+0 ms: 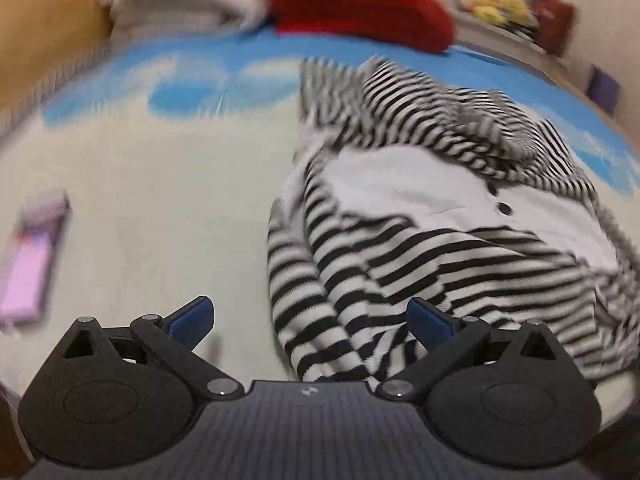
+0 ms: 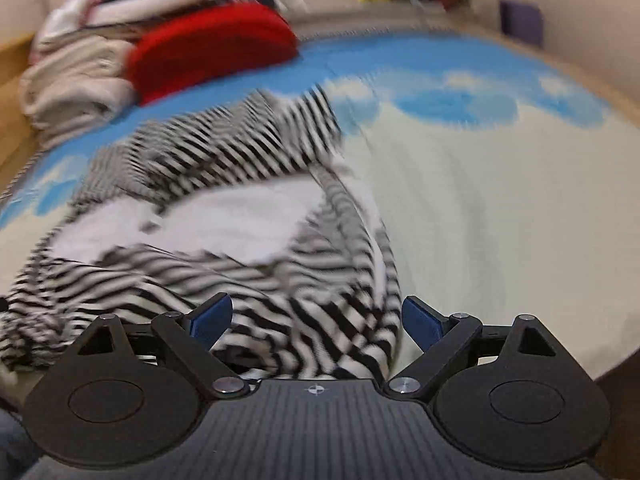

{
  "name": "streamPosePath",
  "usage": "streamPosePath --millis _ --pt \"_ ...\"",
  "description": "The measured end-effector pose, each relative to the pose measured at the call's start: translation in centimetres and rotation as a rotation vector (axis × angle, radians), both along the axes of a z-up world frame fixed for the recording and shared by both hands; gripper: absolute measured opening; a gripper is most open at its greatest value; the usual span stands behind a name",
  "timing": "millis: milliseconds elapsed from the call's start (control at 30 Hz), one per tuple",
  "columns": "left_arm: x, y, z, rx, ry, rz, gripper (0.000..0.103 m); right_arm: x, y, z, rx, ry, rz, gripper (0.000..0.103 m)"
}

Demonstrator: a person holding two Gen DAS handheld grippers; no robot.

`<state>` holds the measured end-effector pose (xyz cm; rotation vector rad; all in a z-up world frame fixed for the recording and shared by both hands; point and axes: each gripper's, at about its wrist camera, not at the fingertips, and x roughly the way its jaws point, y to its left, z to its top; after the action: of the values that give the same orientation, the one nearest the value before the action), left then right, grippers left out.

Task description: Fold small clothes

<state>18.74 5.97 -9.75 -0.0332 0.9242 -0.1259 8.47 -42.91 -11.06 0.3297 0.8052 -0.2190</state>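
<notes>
A small black-and-white striped garment [image 1: 440, 208] with a white front panel and dark buttons lies crumpled on a cream and blue cloud-print bed cover [image 1: 160, 168]. My left gripper [image 1: 310, 320] is open above the garment's near left edge, a striped sleeve showing between its blue pads without touching them. In the right wrist view the same striped garment [image 2: 224, 216] fills the left half. My right gripper [image 2: 316, 320] stands wide open over its near right edge, with striped cloth below the jaws and nothing pinched.
A red folded garment [image 1: 360, 8] and a pile of pale folded clothes [image 2: 76, 80] lie at the far side of the bed cover. A pink packet [image 1: 28, 272] rests at the left. Bare cream cover [image 2: 500, 220] stretches to the right of the garment.
</notes>
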Motion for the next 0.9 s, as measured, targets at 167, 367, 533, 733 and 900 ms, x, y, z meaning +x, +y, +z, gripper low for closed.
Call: streamPosePath --millis 167,367,533,733,900 --pt "0.2 1.3 -1.8 -0.193 0.145 -0.005 0.097 -0.4 -1.0 -2.4 0.18 0.016 0.003 0.085" --pt "-1.0 1.2 0.9 -0.244 0.142 -0.076 0.008 -1.0 -0.1 -0.3 0.261 -0.026 0.105 0.011" --pt "-4.8 3.2 5.4 -0.293 0.07 -0.099 0.007 -4.9 -2.5 4.2 0.344 -0.144 0.05 0.009" --pt "-12.2 5.6 8.0 -0.363 0.089 -0.152 0.007 -13.3 -2.1 7.1 0.378 -0.151 0.088 0.009" --pt "-15.3 6.2 8.2 -0.416 0.135 -0.151 0.007 -16.8 -2.5 8.4 0.413 -0.105 0.052 0.009"
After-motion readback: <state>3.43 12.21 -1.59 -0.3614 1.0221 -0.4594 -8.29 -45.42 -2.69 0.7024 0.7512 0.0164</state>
